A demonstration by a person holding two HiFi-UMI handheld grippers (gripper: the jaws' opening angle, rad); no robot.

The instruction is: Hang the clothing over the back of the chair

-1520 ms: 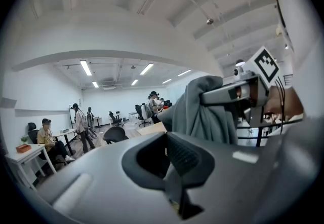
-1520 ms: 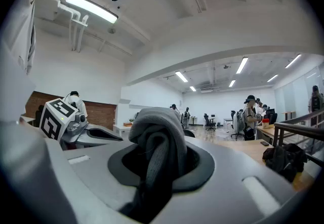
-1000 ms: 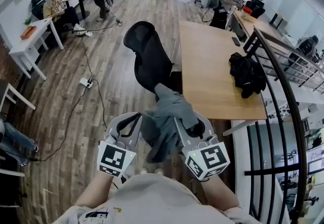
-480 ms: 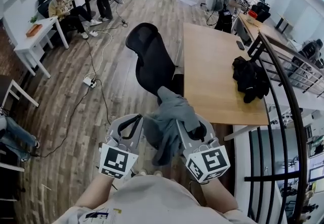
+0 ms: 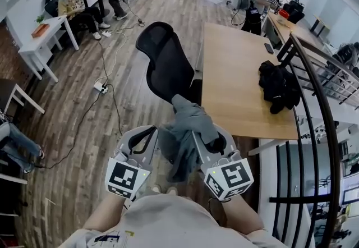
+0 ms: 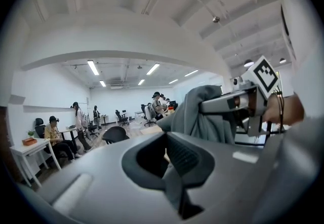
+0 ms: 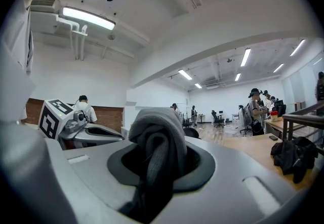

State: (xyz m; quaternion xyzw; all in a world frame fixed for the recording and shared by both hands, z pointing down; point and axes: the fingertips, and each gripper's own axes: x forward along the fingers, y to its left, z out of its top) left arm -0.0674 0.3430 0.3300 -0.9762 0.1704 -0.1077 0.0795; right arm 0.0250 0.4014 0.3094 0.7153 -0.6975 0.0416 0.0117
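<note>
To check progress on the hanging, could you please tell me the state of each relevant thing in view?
grey garment: bunched, clamped in right gripper.
right gripper: jaws shut on grey garment.
left gripper: jaws close together, grip unclear.
chair: back bare.
black clothing: heaped on table.

Bright, even light from ceiling strips overhead, the nearest glaring white at the upper left of the right gripper view; the wooden floor carries a pale sheen and only soft shadows; every view bows at its edges, the gripper views ringed black; the right hand-held gripper and the clothing in it blur close to the lens; the distance is sharp.
</note>
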